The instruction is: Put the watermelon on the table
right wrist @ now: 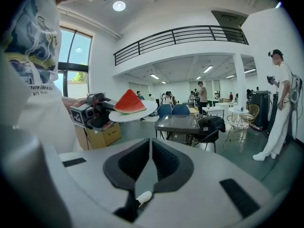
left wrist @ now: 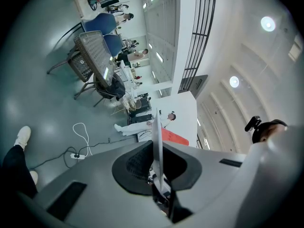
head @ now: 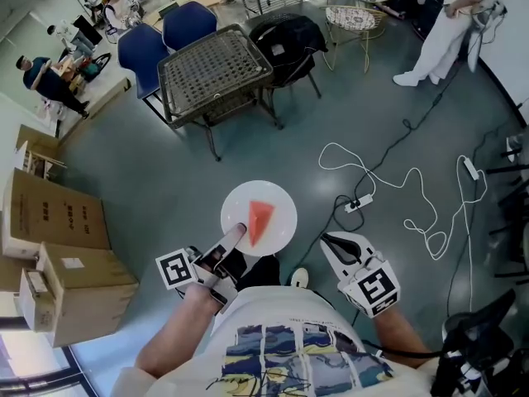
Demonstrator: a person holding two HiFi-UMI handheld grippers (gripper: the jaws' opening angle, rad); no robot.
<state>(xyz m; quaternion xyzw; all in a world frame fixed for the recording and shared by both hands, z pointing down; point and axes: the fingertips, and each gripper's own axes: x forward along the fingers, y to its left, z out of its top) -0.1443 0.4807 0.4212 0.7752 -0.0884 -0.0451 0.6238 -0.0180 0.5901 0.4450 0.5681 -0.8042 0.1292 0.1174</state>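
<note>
Watermelon (head: 259, 220): one wedge, red flesh, three-cornered, lying flat on a round white plate (head: 281, 198). It is not on the table; plate and wedge are carried in the air above the grey floor (head: 165, 180), in front of the person's chest.

Left gripper (head: 240, 231): jaws clamped narrow on the near rim of the plate, which they hold level.

Right gripper (head: 328, 240): jaws closed together, nothing between them, to the right of the plate and apart from it.

Table (head: 215, 66): dark, woven top, well apart from the plate, with two blue chairs (head: 140, 52) behind it and a black jacket (head: 289, 33) on a seat beside it.

Head view only: the wedge's outline from above, cardboard boxes (head: 58, 222) at left, a white cable (head: 413, 197) looping over the floor to a power strip (head: 358, 204).

Right gripper view only: the wedge from the side, peaked, with a darker strip along its base; the plate's height above the table top; a person in white (right wrist: 280, 108) standing at right.

Left gripper view only: the plate edge-on, a thin white line between the pads, with the red flesh on one face.
</note>
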